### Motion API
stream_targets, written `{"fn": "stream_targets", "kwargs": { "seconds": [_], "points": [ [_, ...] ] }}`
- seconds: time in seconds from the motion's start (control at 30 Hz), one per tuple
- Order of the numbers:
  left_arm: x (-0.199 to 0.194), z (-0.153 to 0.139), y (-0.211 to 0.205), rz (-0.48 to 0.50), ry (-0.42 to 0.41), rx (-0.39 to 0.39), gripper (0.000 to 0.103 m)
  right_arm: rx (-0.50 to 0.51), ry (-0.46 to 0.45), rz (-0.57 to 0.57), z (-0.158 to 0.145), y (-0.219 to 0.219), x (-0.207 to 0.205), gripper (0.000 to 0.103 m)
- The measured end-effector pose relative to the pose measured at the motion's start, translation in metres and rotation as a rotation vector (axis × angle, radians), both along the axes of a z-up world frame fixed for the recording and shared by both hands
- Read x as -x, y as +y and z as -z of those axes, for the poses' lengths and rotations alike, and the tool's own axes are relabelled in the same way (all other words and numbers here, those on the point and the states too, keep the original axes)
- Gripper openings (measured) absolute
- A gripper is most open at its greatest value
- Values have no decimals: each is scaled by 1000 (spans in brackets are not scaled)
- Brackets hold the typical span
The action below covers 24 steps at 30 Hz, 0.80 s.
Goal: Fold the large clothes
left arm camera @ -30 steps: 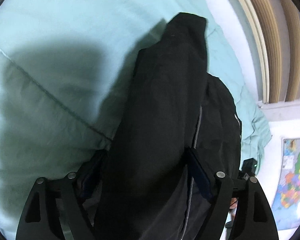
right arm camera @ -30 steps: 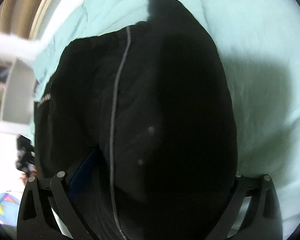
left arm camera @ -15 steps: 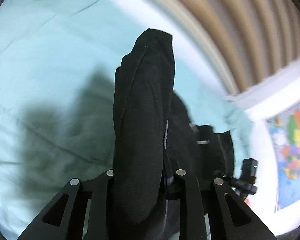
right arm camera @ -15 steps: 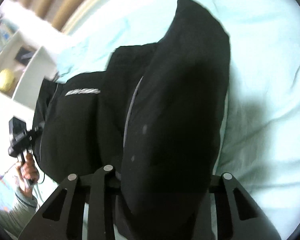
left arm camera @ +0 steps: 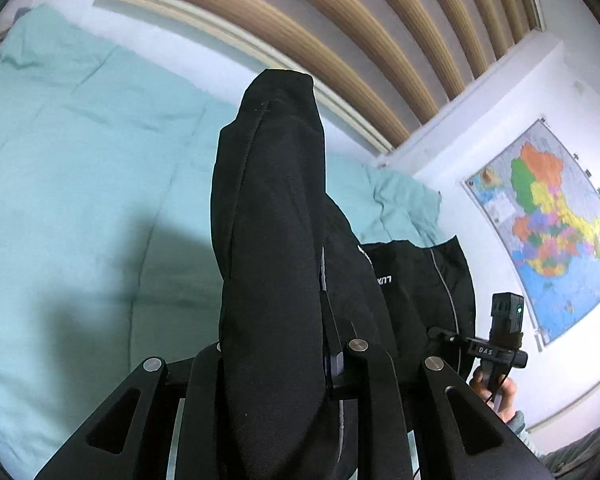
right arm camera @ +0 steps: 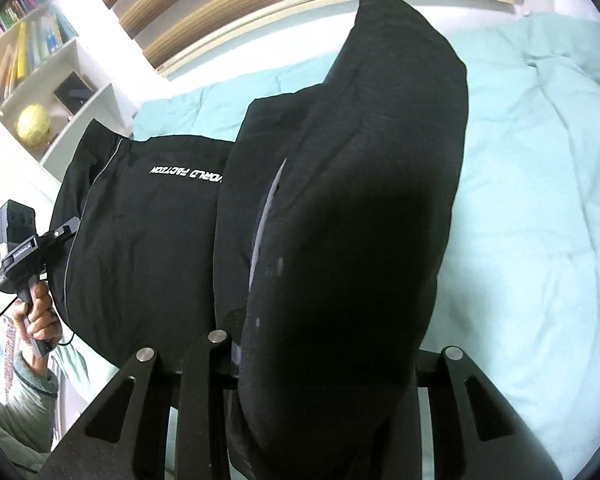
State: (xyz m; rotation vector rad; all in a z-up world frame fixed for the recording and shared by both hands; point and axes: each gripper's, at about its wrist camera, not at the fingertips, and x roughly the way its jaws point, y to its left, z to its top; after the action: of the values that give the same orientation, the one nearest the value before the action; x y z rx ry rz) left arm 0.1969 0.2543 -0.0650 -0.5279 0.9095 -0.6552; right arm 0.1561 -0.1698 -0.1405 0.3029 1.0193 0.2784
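A large black jacket [left arm camera: 272, 240] with grey piping and white lettering hangs lifted above the teal bed cover [left arm camera: 80, 200]. My left gripper [left arm camera: 284, 356] is shut on a thick fold of it, and the cloth hides the fingertips. My right gripper [right arm camera: 320, 352] is likewise shut on a bulky fold of the jacket [right arm camera: 360, 220]. Each view shows the other gripper off to the side, held in a hand: the right gripper [left arm camera: 444, 336] and the left gripper [right arm camera: 66, 230], each clamped on the jacket's edge. The jacket's body sags between them.
The teal bed cover [right arm camera: 540, 200] spreads below. A slatted wooden headboard [left arm camera: 340, 40] runs along the far side. A coloured map [left arm camera: 548, 232] hangs on the wall, and a white shelf [right arm camera: 72, 120] with books and a yellow globe [right arm camera: 34, 124] stands nearby.
Both grippers closed on folds of the jacket and rose with it off the bed. The views tilted up, bringing the headboard, the wall and each other's hands into sight.
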Motion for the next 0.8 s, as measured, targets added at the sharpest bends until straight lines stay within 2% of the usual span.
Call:
{"fn": "stream_targets", "kwargs": {
  "seconds": [0.13, 0.27, 0.37, 0.43, 0.47, 0.5, 0.6, 0.63, 0.73, 0.8],
  "points": [
    [30, 34, 5, -7, 97, -10, 21, 5, 77, 16, 24, -3, 24, 37],
    [46, 92, 12, -36, 225, -59, 21, 4, 205, 26, 87, 3, 41, 39],
    [52, 145, 30, -129, 361, -95, 24, 18, 306, 78, 136, -6, 46, 46],
    [57, 174, 48, -189, 442, -39, 40, 1, 353, 161, 164, -29, 53, 60],
    [60, 186, 58, -222, 487, 5, 46, -44, 375, 197, 174, -42, 57, 61],
    [62, 194, 64, -245, 519, 26, 58, -94, 385, 228, 181, -54, 61, 62],
    [67, 195, 77, -274, 533, 45, 61, -204, 396, 280, 185, -80, 75, 68],
    [70, 193, 80, -281, 527, 34, 61, -209, 394, 286, 183, -86, 80, 69],
    [80, 172, 91, -307, 491, -23, 61, -191, 382, 301, 170, -100, 93, 73],
    [83, 153, 98, -335, 462, -65, 61, -129, 376, 321, 167, -121, 116, 76]
  ]
}}
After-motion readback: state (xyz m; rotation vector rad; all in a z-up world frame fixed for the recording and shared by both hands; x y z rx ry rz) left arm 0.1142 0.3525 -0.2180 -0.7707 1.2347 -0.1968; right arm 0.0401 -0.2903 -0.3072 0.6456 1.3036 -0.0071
